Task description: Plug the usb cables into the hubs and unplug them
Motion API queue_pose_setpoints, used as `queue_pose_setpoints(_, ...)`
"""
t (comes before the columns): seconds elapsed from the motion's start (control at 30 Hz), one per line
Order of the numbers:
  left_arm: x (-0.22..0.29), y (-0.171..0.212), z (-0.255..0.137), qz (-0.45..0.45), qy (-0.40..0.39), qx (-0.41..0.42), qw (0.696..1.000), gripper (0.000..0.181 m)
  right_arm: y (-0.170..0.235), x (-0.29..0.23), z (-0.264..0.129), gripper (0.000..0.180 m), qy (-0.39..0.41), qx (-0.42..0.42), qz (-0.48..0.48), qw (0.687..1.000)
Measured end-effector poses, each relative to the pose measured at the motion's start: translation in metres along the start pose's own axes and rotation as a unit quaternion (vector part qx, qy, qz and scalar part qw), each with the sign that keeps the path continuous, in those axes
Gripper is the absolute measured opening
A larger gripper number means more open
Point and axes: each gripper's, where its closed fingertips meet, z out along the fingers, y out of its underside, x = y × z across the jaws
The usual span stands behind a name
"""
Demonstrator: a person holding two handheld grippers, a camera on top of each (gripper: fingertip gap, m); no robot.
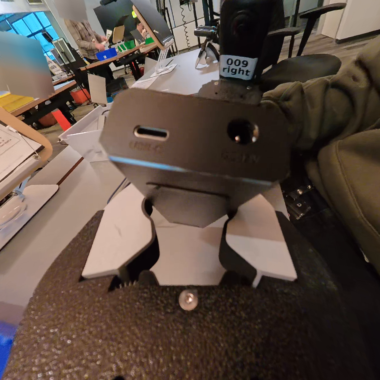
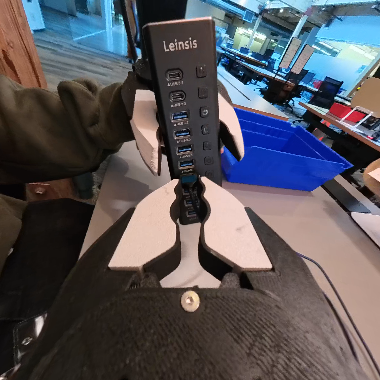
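Observation:
A black USB hub [image 2: 185,98] with a row of ports and buttons stands upright above the white table [image 2: 267,216]. My left gripper [image 1: 189,205] is shut on the hub [image 1: 195,133], whose end face with two sockets fills the left wrist view. In the right wrist view the left gripper's white fingers [image 2: 146,133] clamp the hub's sides. My right gripper [image 2: 189,181] is shut on a blue-tipped USB plug [image 2: 188,178] at a port low in the row. I cannot tell whether the plug is seated. Its thin black cable [image 2: 194,202] runs back between the fingers.
A blue bin [image 2: 287,156] sits on the table right of the hub. A thin dark cable [image 2: 337,298] lies at the right. An olive sleeve [image 2: 51,127] reaches in from the left. A tablet stand [image 1: 24,168] and a white bin [image 1: 86,139] stand on the left. My two grippers' fingertips are within a few centimetres of each other.

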Motion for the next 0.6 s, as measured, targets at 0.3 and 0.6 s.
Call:
queue_pose_setpoints(0.3, 0.004, -0.024, 0.011, -0.03, 0.008, 0.035, 0.999, 0.07, 0.006, 0.003, 0.016, 0.075, 0.02, 0.01, 0.049, 0.999)
queue_pose_setpoints(0.6, 0.008, -0.035, 0.013, -0.036, 0.012, 0.066, 0.997, 0.07, -0.004, -0.002, 0.025, 0.058, 0.022, 0.045, 0.047, 0.998)
